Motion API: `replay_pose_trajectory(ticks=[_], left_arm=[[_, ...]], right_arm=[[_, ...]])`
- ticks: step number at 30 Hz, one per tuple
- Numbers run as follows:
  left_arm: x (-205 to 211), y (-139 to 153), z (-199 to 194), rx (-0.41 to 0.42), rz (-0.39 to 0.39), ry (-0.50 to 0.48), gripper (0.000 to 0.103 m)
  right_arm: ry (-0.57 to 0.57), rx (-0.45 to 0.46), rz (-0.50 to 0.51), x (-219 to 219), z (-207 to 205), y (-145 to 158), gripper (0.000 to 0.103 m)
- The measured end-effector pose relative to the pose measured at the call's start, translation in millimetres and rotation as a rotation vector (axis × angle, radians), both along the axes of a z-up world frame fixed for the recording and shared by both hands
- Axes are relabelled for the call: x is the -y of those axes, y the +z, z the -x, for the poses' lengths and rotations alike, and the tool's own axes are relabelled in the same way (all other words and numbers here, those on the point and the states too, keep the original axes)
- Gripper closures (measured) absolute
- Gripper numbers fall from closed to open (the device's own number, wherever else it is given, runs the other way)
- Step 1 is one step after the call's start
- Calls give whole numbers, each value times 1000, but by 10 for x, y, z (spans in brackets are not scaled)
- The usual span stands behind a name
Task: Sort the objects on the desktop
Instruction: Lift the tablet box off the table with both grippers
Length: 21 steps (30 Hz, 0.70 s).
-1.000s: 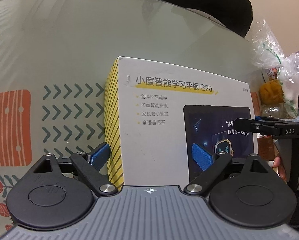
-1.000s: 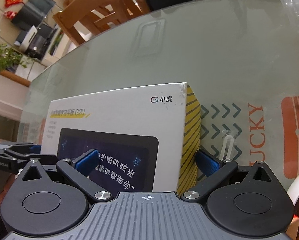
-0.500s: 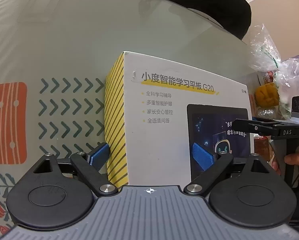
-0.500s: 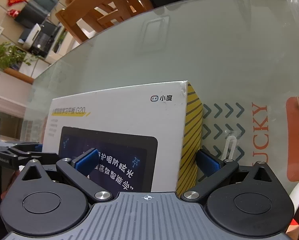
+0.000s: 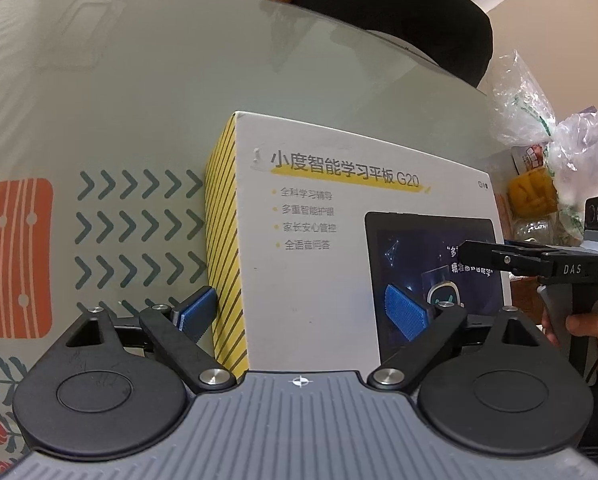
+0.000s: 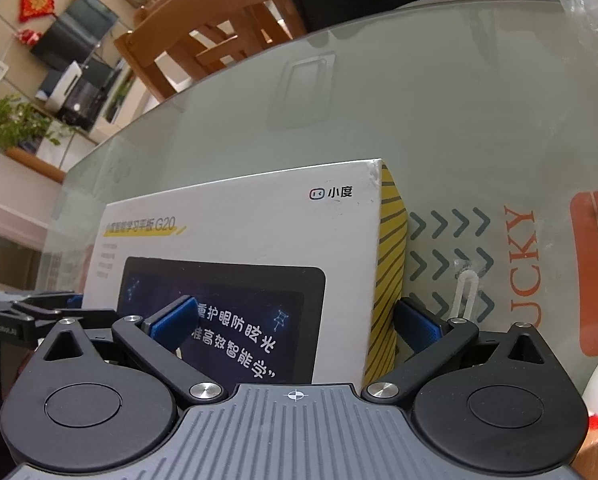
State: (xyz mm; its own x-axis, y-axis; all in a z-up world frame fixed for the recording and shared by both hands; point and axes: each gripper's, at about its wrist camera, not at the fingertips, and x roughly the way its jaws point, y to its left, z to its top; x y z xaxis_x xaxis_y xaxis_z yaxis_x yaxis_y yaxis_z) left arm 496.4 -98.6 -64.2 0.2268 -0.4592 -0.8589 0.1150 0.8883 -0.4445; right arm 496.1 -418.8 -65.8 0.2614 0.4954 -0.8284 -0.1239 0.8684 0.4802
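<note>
The left gripper (image 5: pixel 299 312) is set wide around the box (image 5: pixel 339 248): one blue pad (image 5: pixel 197 312) lies against the box's yellow striped left side, the other pad (image 5: pixel 403 312) is seen in front of the white printed face, so the box is straddled at its left corner rather than pinched. The right gripper (image 6: pixel 295 328) is spread the same way at the box's (image 6: pixel 239 240) right corner, with one pad (image 6: pixel 171 322) over the printed tablet picture and the other (image 6: pixel 417 328) beside the striped right side; whether that pad touches cannot be told. The box is stood upright on the glass table (image 5: pixel 179 80), on a mat (image 5: pixel 15 256) with chevrons and an orange block. A small white clip (image 6: pixel 467 292) lies right of the box. Crumpled plastic bags (image 5: pixel 547 148) are seen right of the box, a wooden chair (image 6: pixel 203 36) behind it.
</note>
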Motion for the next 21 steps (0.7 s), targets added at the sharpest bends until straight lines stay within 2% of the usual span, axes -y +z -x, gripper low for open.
replay_pose_trajectory(ticks=[12,21], left_arm=[[87,74,78,63,-38,-55,0],[55,209,209,77,-46,-43,0]], right_arm=[[-44,-1,19,-39,108,28,0],[-31,30,58,-171,208,263,0]])
